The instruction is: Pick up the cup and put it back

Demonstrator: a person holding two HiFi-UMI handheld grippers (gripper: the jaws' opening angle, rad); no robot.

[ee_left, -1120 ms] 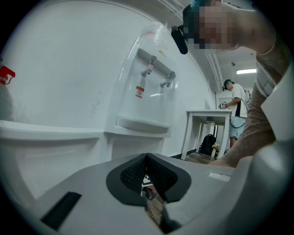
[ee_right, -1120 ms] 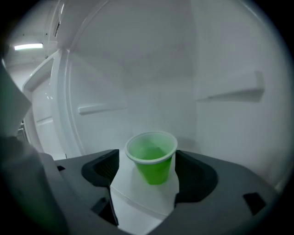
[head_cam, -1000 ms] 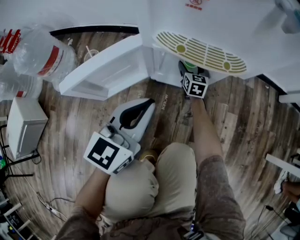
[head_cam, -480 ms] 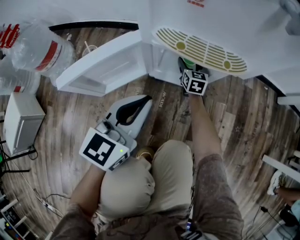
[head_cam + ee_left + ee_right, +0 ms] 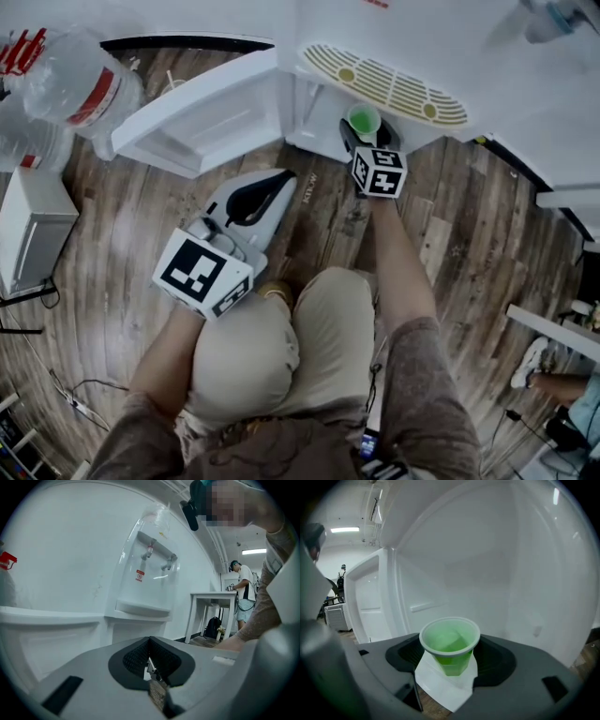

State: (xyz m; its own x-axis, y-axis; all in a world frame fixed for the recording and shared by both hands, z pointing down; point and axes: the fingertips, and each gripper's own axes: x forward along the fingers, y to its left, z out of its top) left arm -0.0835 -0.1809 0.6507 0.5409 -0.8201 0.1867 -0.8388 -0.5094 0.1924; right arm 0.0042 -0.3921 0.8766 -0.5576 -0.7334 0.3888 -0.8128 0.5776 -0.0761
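My right arm stretches straight up the frame, and its tool (image 5: 365,137) has just closed on the green cup (image 5: 364,119), pinching it at upper centre before the open white cabinet (image 5: 312,127). My left tool (image 5: 279,180) sits centre-left, pressed together, empty, angled up-right.

Open door (image 5: 202,122) walls the left; drip tray (image 5: 384,84) overhangs above; floor (image 5: 469,225) rightward gives room

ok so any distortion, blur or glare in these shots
Both gripper views are fisheye, with dark corners and bowed edges; the right gripper view shows the translucent green plastic cup sharp, evenly lit, without glare; the left gripper view has a ceiling light blown out at right; the head view is dim, flat-lit, sharp.
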